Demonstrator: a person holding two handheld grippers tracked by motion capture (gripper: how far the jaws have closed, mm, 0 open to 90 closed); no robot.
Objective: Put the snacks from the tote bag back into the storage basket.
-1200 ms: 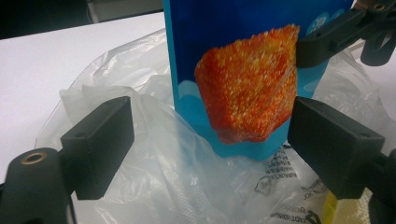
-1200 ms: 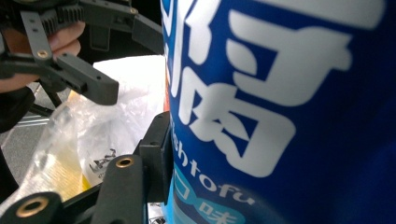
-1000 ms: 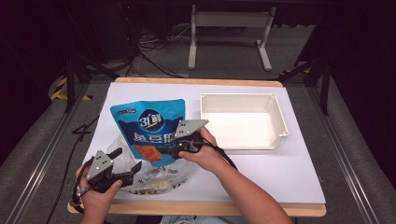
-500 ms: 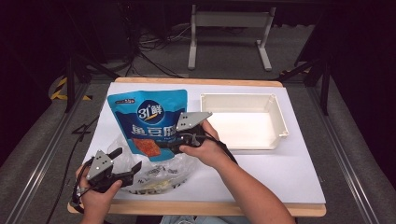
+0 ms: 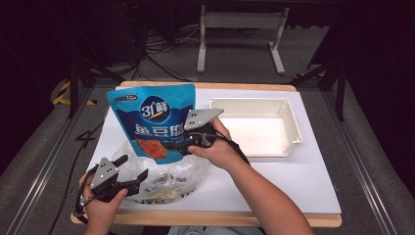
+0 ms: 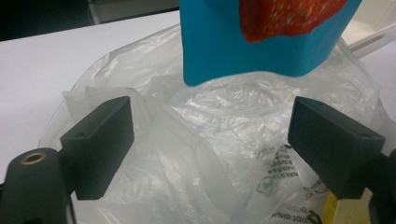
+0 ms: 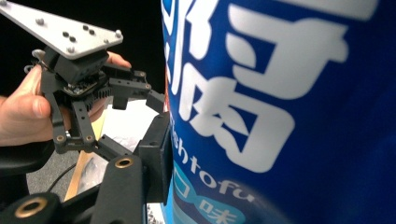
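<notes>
The person sits at a white-topped table [image 5: 303, 176], a two-jaw gripper in each hand. The right gripper [image 5: 177, 145] is clamped on the lower edge of a glossy blue snack pouch with white lettering and a red-orange food picture [image 5: 152, 120], holding it upright and lifted above the table, its printed face turned toward the person; in the right gripper view the pouch [image 7: 289, 112] sits right against the black jaw, with the words "fish tofu" partly readable near the bottom. Below the pouch lies a crumpled clear plastic bag with black print on it [image 5: 166, 178], spread out near the front edge of the table. The left gripper [image 5: 131, 169] is held low at the bag's left side, its jaws spread wide apart and gripping nothing; in the left gripper view the bag [image 6: 210, 140] bunches up between and beyond the two black pads, while the pouch's blue bottom edge [image 6: 261, 42] hangs just above the plastic. A hint of something yellow shows through the bag near the right-hand pad. To the right, well apart from the bag, a shallow white rectangular plastic tray [image 5: 292, 128] rests on the table.
</notes>
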